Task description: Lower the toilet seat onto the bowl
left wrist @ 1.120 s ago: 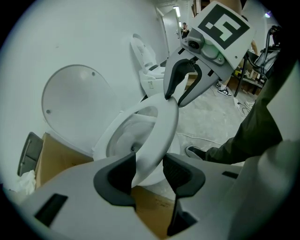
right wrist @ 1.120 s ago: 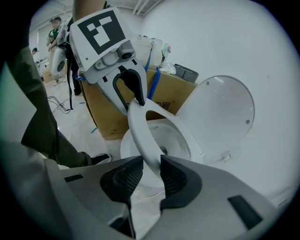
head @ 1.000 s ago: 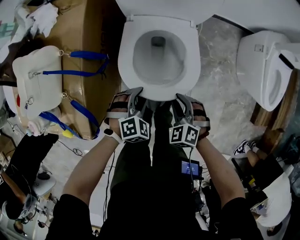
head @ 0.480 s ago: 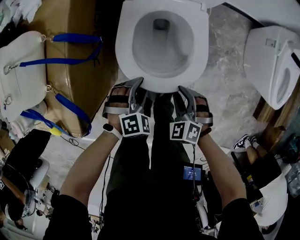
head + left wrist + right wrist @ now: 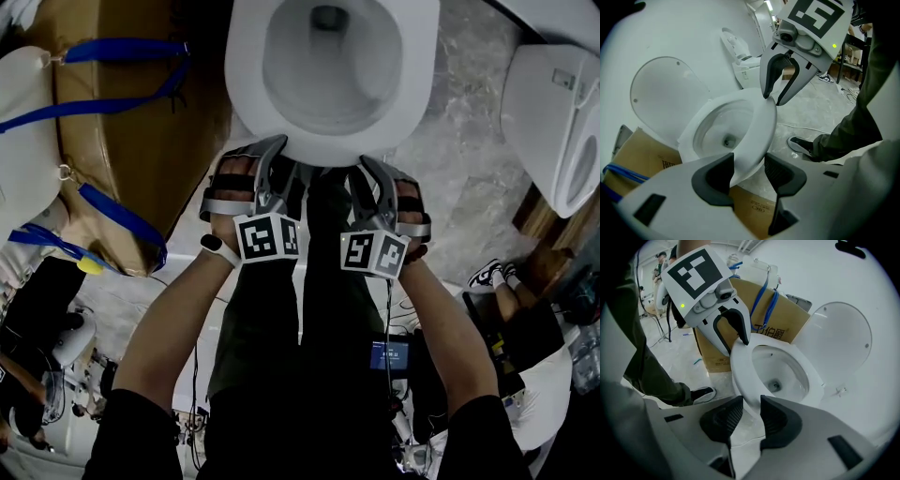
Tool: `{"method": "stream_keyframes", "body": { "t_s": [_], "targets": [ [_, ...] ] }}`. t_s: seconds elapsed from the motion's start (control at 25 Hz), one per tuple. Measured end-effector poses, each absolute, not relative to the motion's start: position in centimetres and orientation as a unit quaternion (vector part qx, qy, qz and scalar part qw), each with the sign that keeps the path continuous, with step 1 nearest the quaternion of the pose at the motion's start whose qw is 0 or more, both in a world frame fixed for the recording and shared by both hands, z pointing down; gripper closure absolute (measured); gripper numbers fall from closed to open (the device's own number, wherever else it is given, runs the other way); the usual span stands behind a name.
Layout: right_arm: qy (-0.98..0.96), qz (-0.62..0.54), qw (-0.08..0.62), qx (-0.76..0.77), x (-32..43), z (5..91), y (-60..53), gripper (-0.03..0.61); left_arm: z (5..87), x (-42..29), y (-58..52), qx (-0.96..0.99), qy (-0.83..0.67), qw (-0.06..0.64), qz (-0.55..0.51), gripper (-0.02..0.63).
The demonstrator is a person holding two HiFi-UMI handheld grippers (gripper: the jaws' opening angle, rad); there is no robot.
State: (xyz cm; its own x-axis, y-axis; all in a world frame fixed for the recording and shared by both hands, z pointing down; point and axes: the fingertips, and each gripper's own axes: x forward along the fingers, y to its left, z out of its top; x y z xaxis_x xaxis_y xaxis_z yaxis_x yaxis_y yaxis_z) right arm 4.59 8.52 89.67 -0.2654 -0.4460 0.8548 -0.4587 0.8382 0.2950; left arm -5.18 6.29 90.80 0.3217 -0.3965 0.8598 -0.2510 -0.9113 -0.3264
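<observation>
Left to right: a cardboard box (image 5: 141,141) with blue straps (image 5: 122,211) stood just beside the toilet, clear of your work. Your left gripper (image 5: 749,171) straddled the front rim of the toilet seat (image 5: 242,75), jaws opening, the rim between the pads but apparently not squeezed. The seat lay flat on the bowl and the lid (image 5: 665,93) stood upright behind it, so the lowering looked done. Your right gripper (image 5: 752,416) pinched the same front rim close by. You probably chose that edge, farthest from the hinge, for a controlled, soft landing. A second toilet (image 5: 553,122) stood well apart at right.
</observation>
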Motion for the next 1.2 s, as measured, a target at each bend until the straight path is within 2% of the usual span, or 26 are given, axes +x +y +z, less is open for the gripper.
{"method": "stream_keyframes", "body": {
  "t_s": [0.6,1.0,1.2],
  "targets": [
    [-0.796,0.026,0.551,0.249,4.2,94.9,8.7,0.446,95.9,-5.3,6.6,-0.796,0.189,0.047,-0.573,0.399],
    [-0.805,0.031,0.531,0.262,2.3,94.5,6.9,0.446,97.6,-5.6,6.6,-0.789,0.186,0.014,-0.586,0.396],
    [-0.793,0.054,0.536,0.284,3.9,94.0,6.7,0.448,97.3,-5.7,6.7,-0.783,0.183,0.003,-0.594,0.397]
  ]
}}
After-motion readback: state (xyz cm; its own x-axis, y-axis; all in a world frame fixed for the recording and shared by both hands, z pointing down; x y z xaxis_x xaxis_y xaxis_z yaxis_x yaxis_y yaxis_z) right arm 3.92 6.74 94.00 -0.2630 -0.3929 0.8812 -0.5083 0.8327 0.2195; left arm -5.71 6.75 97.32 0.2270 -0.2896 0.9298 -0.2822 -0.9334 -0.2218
